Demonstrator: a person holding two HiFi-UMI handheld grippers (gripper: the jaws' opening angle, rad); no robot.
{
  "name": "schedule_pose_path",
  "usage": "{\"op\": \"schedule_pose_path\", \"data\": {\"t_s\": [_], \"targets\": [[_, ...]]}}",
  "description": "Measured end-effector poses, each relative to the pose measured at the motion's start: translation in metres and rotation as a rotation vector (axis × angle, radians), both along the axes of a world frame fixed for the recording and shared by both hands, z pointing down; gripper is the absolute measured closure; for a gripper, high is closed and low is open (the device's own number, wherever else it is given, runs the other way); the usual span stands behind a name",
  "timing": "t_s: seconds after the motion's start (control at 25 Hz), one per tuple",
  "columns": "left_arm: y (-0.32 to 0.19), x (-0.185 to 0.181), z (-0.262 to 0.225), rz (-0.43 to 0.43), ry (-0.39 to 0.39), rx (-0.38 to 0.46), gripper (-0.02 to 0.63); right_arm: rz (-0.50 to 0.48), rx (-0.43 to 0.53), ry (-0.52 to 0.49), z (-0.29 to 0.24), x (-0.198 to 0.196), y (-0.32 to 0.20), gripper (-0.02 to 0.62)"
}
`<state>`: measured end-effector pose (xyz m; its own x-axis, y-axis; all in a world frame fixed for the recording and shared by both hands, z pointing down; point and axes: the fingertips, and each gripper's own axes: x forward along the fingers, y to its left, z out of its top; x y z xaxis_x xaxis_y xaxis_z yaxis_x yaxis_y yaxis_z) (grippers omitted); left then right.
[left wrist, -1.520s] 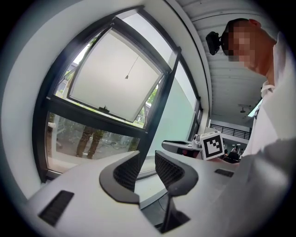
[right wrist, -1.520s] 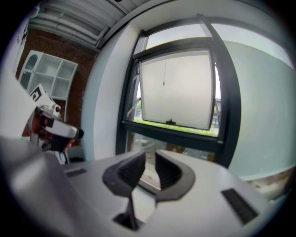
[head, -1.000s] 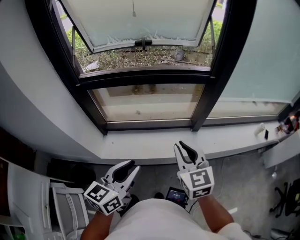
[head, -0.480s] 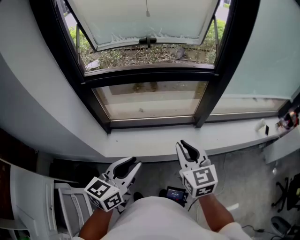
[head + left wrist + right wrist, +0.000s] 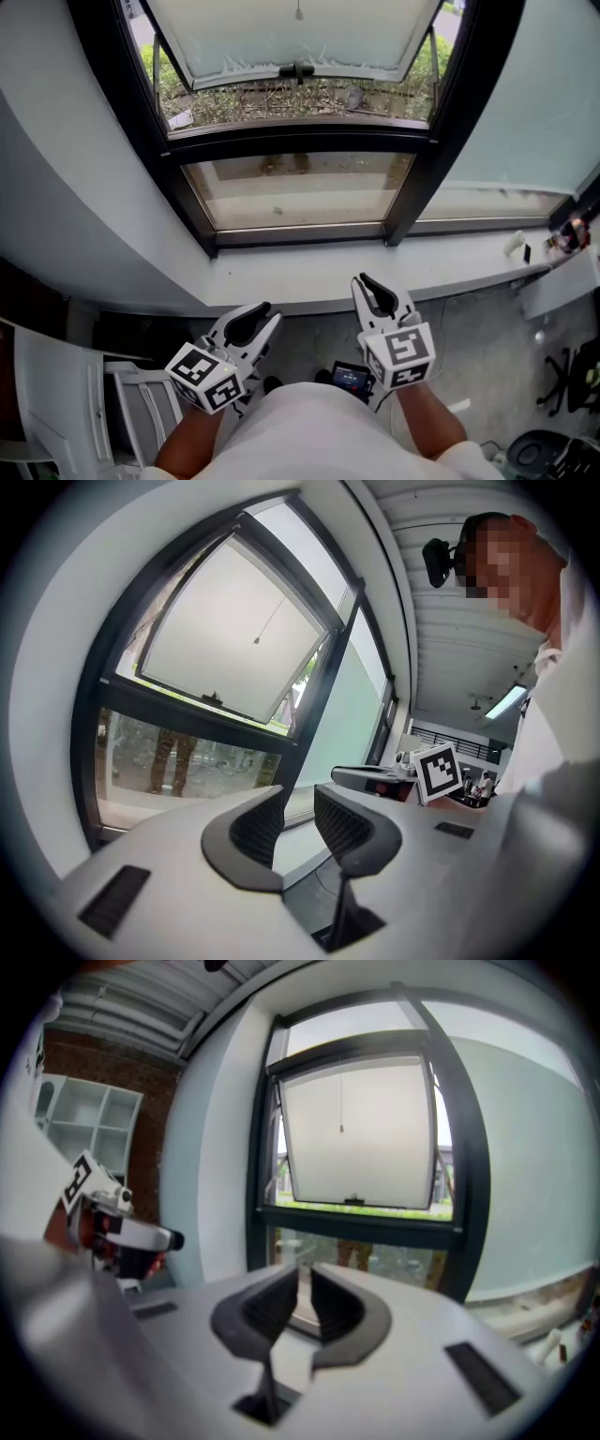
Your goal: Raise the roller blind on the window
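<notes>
"Black-framed window (image 5: 300,141) takes up the wall ahead. Its pale frosted upper sash (image 5: 281,33) is tilted outward at the bottom, above a white sill (image 5: 309,277)," the first inspector notes. "Where is the roller blind?"

"The blind's fabric cannot be picked out in any view," the second replies. "Only a thin hanging cord with a small pull (image 5: 299,13) shows, in front of the middle of the upper sash. It is well apart from both tools, high above and beyond them."

"And the tools?"

"The white left gripper (image 5: 251,317) is held low, on the near side of the sill, jaws apart with nothing between them. The white right gripper (image 5: 375,289) is beside it, slightly further forward. Its jaws are closing to a narrow gap, with nothing between the pads. In the right gripper view the cord lines up above that gap, far behind it. In the left gripper view it hangs up and left of the jaws."

"Any contact?"

"Neither gripper touches cord, sash or sill."
</notes>
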<state>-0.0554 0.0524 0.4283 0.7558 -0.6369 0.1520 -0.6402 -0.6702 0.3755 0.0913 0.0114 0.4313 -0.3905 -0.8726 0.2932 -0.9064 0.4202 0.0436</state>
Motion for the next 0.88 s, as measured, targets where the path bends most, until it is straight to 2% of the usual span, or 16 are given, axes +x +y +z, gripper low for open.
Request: {"op": "schedule_pose_path", "data": {"t_s": [0.88], "targets": [[0.009, 0.001, 0.002, 0.016, 0.009, -0.001, 0.488, -0.036, -0.041, 0.026, 0.013, -0.014, 0.013, 0.571]]}}
